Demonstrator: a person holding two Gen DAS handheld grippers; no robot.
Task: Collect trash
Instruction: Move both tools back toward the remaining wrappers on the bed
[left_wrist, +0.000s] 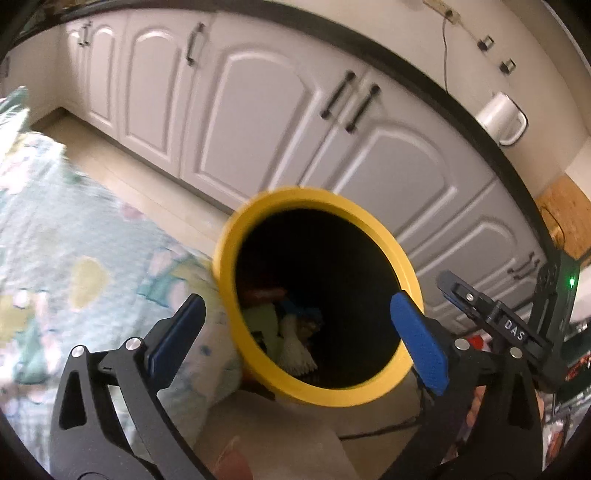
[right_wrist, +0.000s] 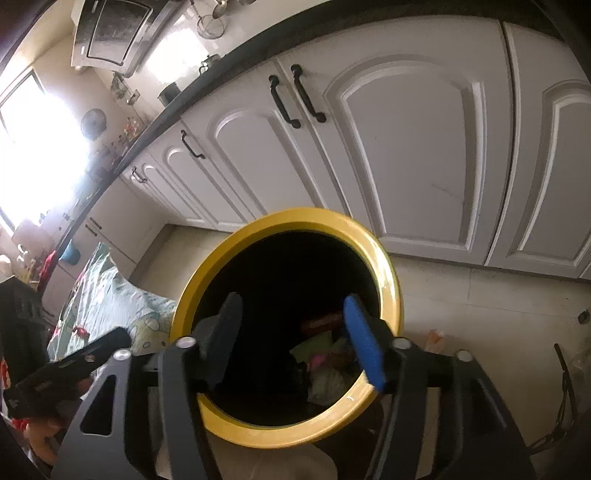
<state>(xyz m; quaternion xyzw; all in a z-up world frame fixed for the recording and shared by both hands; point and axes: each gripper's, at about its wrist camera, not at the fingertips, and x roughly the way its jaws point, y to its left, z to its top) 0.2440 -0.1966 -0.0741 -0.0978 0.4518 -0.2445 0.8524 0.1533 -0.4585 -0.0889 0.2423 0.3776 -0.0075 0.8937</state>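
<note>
Yellow plastic forms the rim of a round, dark bin (left_wrist: 373, 229), which is seen just ahead of both tongs and slightly below them. The left gripper (left_wrist: 299, 332) is held spread wide, and nothing is pinched between its blue pads (left_wrist: 421, 343). The right gripper (right_wrist: 295, 339) is also held apart and empty, with its tips over the bin mouth. Mixed crumpled trash (right_wrist: 325, 354) is seen deep inside the bin. White panelled cabinet doors (right_wrist: 406, 140) are seen beyond the tongs, and a pale flowered cloth (left_wrist: 74, 229) is seen to their left.

Left tongs (left_wrist: 297, 332) gape over the yellow bin (left_wrist: 317, 295) holding trash (left_wrist: 284, 332).
</note>
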